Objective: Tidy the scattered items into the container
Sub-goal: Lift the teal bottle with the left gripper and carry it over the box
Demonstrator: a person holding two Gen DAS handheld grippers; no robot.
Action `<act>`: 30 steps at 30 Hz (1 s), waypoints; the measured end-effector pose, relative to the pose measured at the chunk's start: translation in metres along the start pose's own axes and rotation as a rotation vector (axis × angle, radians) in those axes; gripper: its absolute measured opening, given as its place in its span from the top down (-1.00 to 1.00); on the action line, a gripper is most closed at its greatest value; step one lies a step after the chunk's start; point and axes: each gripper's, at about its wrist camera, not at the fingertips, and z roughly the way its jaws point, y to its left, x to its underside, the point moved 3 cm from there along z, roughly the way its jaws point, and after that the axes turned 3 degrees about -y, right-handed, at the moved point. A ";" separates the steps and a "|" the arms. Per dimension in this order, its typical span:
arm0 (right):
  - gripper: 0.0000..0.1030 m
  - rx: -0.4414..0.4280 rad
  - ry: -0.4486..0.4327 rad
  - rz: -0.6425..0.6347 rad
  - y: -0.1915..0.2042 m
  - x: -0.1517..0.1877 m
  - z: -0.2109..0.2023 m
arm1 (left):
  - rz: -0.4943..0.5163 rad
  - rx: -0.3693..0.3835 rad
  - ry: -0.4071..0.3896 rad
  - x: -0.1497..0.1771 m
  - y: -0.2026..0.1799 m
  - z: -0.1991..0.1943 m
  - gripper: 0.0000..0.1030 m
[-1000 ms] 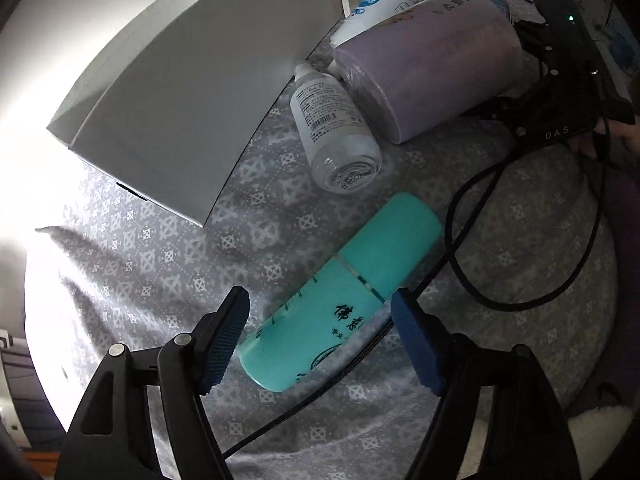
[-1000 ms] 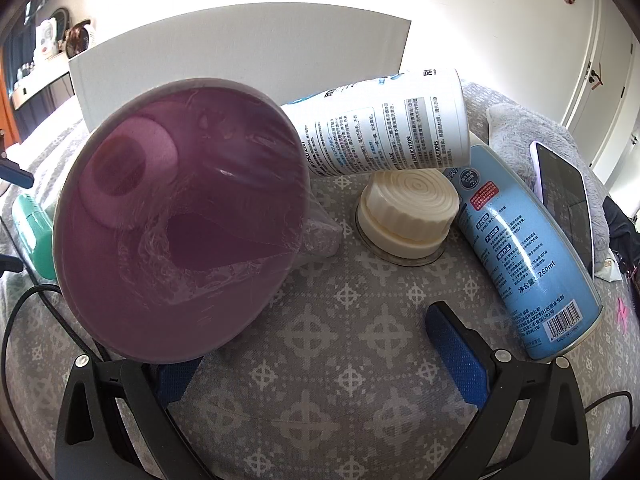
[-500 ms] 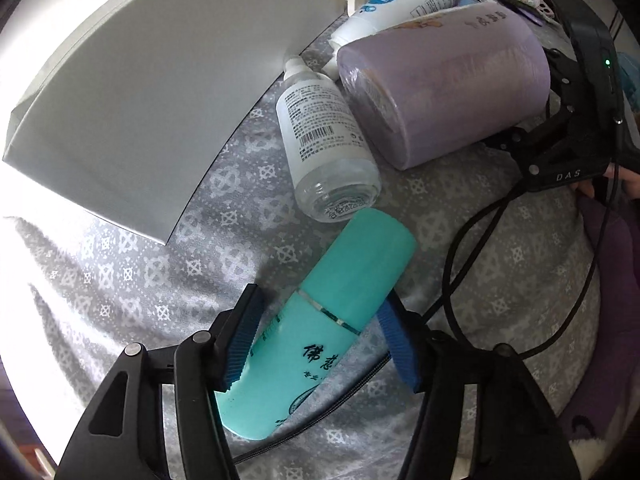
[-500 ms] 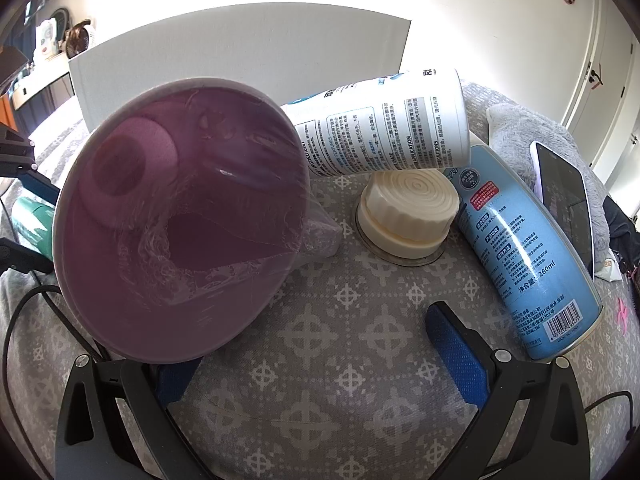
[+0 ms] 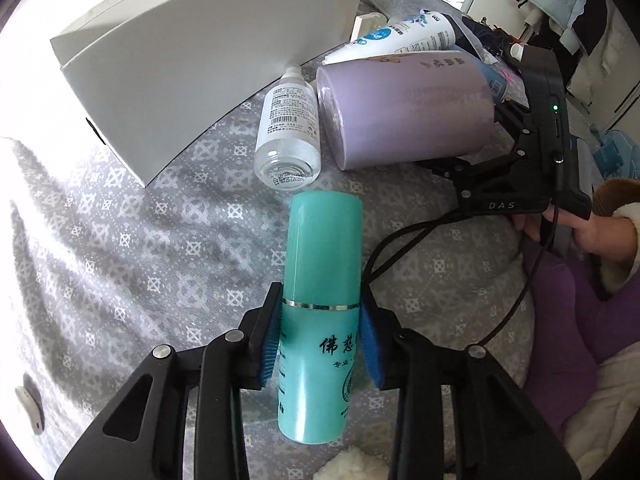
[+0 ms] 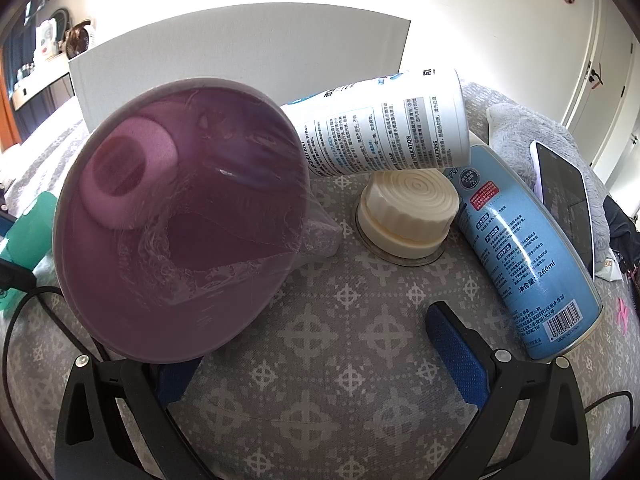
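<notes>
My left gripper (image 5: pixel 320 336) is shut on a teal bottle (image 5: pixel 324 264) that lies on the grey patterned bedspread; the blue pads press both its sides near the silver band. The white open box (image 5: pixel 192 56) stands beyond it at the upper left. A clear bottle (image 5: pixel 288 136) and a large purple tub (image 5: pixel 404 112) lie between. My right gripper (image 6: pixel 316 364) is open, low on the bedspread; the purple tub (image 6: pixel 180 232) lies over its left finger. A white bottle (image 6: pixel 384 136), a cream lid (image 6: pixel 408 212) and a blue spray can (image 6: pixel 528 256) lie ahead of it.
A black cable (image 5: pixel 400 248) loops on the bedspread right of the teal bottle. A phone (image 6: pixel 564 200) rests on a grey plush cloth (image 6: pixel 516 128) at the right. The right gripper's body and the hand holding it (image 5: pixel 532 176) sit right of the purple tub.
My left gripper moved forward over the teal bottle and closed on it. The right gripper has not moved.
</notes>
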 end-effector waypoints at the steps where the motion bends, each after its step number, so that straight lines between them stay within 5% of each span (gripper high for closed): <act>1: -1.00 0.000 0.000 0.000 0.000 -0.001 0.000 | -0.010 0.011 0.001 0.003 -0.001 -0.002 0.35; 9: -1.00 0.003 0.000 -0.002 0.000 0.002 0.000 | 0.062 -0.045 0.059 -0.003 -0.012 0.011 0.35; 17: -1.00 0.002 0.000 -0.002 0.001 0.004 0.000 | 0.003 -0.020 0.003 0.010 -0.006 -0.004 0.36; 23: -1.00 0.002 0.000 -0.002 0.000 0.006 0.000 | -0.073 0.065 -0.097 0.012 -0.003 -0.040 0.36; 30: -1.00 0.003 0.000 -0.002 -0.001 0.007 0.001 | -0.148 0.121 -0.305 -0.084 -0.020 -0.069 0.37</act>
